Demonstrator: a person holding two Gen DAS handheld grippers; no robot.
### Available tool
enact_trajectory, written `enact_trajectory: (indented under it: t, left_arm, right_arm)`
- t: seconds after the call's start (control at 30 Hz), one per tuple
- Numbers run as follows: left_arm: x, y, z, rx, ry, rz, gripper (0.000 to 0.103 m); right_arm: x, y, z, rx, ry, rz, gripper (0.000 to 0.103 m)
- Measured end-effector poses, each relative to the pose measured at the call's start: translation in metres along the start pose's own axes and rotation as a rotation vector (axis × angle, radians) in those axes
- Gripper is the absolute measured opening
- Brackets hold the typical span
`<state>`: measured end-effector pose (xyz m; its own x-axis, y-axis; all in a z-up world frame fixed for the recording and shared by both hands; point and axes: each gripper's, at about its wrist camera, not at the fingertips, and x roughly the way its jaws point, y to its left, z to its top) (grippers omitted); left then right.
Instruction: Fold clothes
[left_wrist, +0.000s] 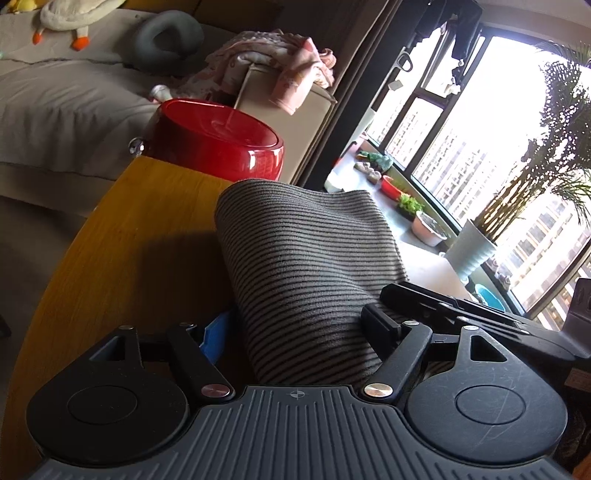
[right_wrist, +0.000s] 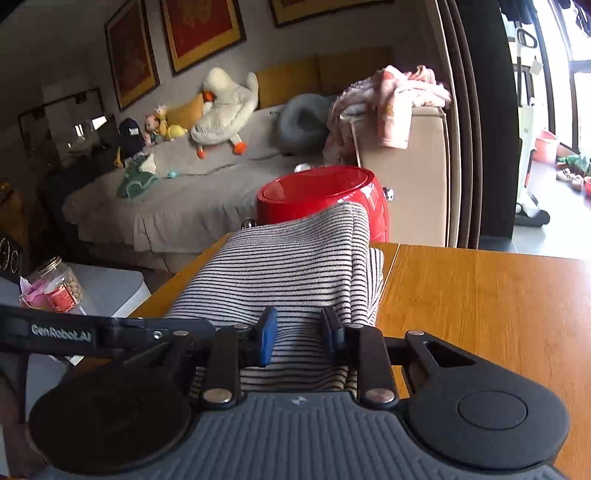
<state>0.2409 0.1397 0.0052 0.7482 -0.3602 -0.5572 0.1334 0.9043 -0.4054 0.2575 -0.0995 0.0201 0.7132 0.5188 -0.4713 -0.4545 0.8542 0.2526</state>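
The striped garment (left_wrist: 306, 266) is seen draped over the wooden table (left_wrist: 122, 258), lying between the fingers of both tools and running forward from them. The left gripper (left_wrist: 295, 332) stands wide apart around the cloth: its fingers flank the fabric on either side, and no pinch is visible. The right gripper (right_wrist: 299, 328) has its fingers closer together, with the blue pads (right_wrist: 268, 334) set against a raised ridge of the garment (right_wrist: 291, 266); whether the cloth is actually clamped cannot be told, since a band of fabric fills the gap without visible compression. The task is judged to be well under way: the garment is already gathered into a narrow, layered bundle, with doubled edges stacked on the side to the right of the right gripper. A final fold or a flattening is judged to be left, as the bundle is humped rather than flat. The fabric is a soft knit with fine dark and pale stripes, and it bends in rounded folds. Beyond the fingertips a glossy red container (right_wrist: 325, 199) with a smooth curved wall is seen at the table's far edge.
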Motion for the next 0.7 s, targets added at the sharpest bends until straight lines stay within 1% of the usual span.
enact_trajectory:
  t: [0.07,0.1,0.17,0.2,0.27,0.33,0.43,0.5,0.53,0.57,0.6,0.67,0.7]
  left_arm:
    - [-0.008,-0.006,0.001,0.016,-0.023,-0.002,0.075]
    - [-0.013,-0.009,0.002,0.025,-0.035,-0.007,0.074]
    - [-0.016,-0.014,0.002,0.045,-0.048,-0.017,0.070]
    - [-0.016,-0.015,0.003,0.051,-0.046,-0.017,0.070]
    - [-0.010,-0.017,0.004,0.059,-0.036,-0.010,0.069]
    - [-0.005,-0.020,0.004,0.073,-0.036,-0.008,0.069]
    - [0.003,-0.027,0.004,0.100,-0.038,-0.009,0.069]
    - [0.008,-0.028,0.003,0.105,-0.043,-0.019,0.069]
    - [0.009,-0.030,0.001,0.114,-0.046,-0.012,0.070]
    - [0.011,-0.031,0.000,0.127,-0.049,0.000,0.072]
    - [0.012,-0.033,-0.001,0.141,-0.053,0.011,0.072]
    - [0.012,-0.036,-0.004,0.165,-0.061,0.033,0.073]
    - [0.011,-0.036,-0.005,0.160,-0.061,0.043,0.073]
  right_arm:
    - [-0.006,-0.003,0.002,0.030,0.002,0.000,0.024]
    - [-0.010,-0.002,0.004,0.017,-0.004,-0.011,0.024]
    - [-0.022,0.005,0.002,-0.034,-0.021,-0.034,0.024]
    - [-0.028,0.007,0.000,-0.048,-0.021,-0.032,0.027]
    - [-0.032,0.010,-0.009,-0.072,0.014,-0.042,0.027]
    - [-0.033,0.013,-0.018,-0.119,0.025,-0.068,0.028]
    - [-0.034,0.009,-0.017,-0.119,0.025,-0.084,0.028]
    - [-0.033,0.006,-0.017,-0.127,0.023,-0.115,0.029]
    - [-0.033,0.004,-0.017,-0.132,0.022,-0.133,0.037]
    - [-0.030,-0.002,-0.018,-0.109,0.032,-0.135,0.050]
    - [-0.028,-0.009,-0.019,-0.073,0.047,-0.128,0.058]
    - [-0.026,-0.026,-0.021,0.029,0.059,-0.093,0.064]
    - [-0.026,-0.032,-0.022,0.071,0.064,-0.074,0.065]
